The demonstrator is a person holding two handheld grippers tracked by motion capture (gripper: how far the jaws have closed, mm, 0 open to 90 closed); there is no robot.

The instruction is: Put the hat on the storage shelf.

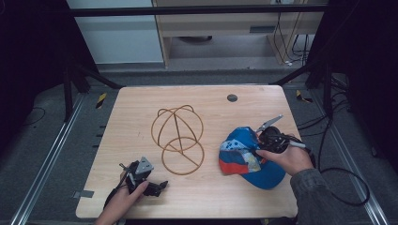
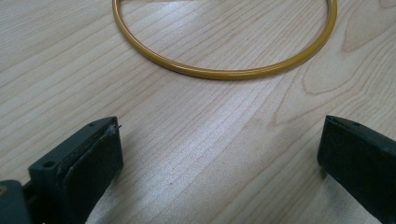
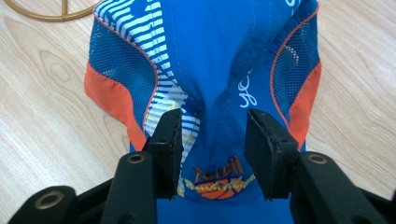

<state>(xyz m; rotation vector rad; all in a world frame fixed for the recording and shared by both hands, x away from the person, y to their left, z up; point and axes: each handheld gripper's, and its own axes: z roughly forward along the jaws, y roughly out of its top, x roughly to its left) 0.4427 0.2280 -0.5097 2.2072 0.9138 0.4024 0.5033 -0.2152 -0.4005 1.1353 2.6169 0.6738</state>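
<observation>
The blue cap [image 3: 219,56] is pinched between the right tongs [image 3: 214,140], its fabric bunched between the partly closed jaws. The left tongs [image 2: 219,154] are held wide open and empty on the tabletop [image 2: 196,140], the wire frame [image 2: 224,72] just ahead.

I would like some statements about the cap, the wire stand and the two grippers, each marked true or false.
1. The blue cap lies on the table, right of the wire stand. True.
2. The cap sits on the wire stand. False: they lie apart.
3. The right gripper has a fold of cap fabric between its jaws. True.
4. The left gripper holds the stand's ring. False: its jaws are open over bare wood, short of the ring.
</observation>
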